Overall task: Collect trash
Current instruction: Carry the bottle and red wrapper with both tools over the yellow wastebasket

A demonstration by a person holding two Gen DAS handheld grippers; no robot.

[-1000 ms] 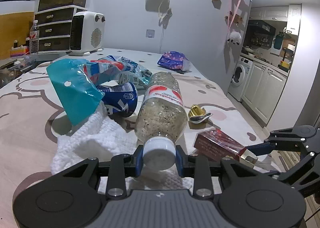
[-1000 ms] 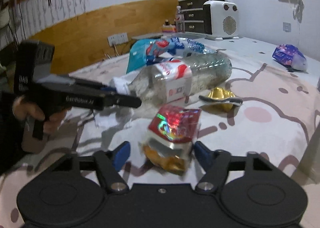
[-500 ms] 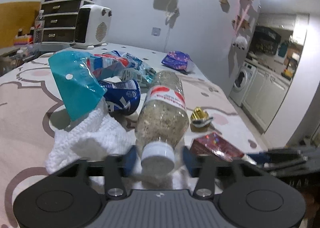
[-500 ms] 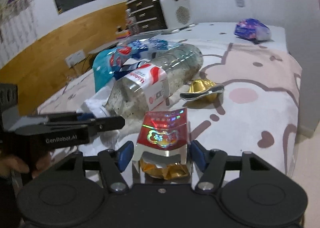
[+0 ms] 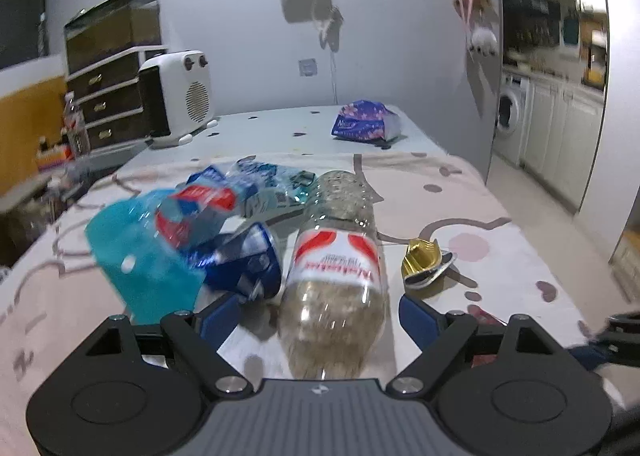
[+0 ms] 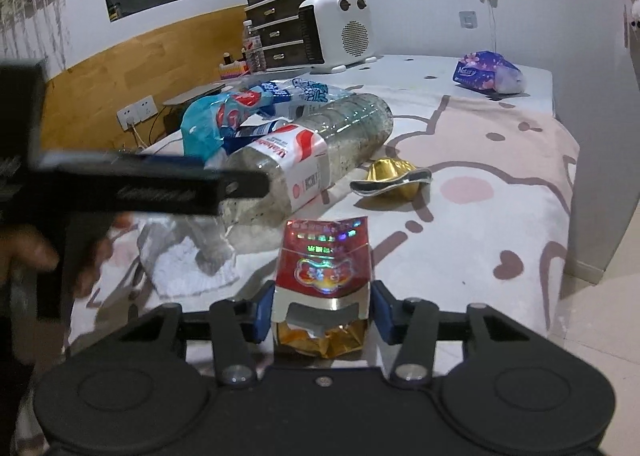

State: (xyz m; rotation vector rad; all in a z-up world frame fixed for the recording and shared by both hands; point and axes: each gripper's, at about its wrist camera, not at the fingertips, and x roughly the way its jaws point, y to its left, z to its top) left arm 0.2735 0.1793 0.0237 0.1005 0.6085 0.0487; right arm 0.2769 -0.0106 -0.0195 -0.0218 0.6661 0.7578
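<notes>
A counter (image 6: 532, 192) draped in a pale pink cartoon-print cloth carries a scatter of litter. A clear plastic bottle with a red-and-white label (image 6: 316, 154) lies on its side near a crumpled gold foil wrapper (image 6: 390, 174). A red holographic cigarette pack (image 6: 326, 268) rests at the near edge beside a white knitted cloth (image 6: 188, 268). Teal and blue plastic wrappers (image 5: 160, 248) are heaped by a dented blue can (image 5: 248, 264). A purple tissue pack (image 6: 486, 72) and a white fan heater (image 6: 340, 34) stand at the far end.
</notes>
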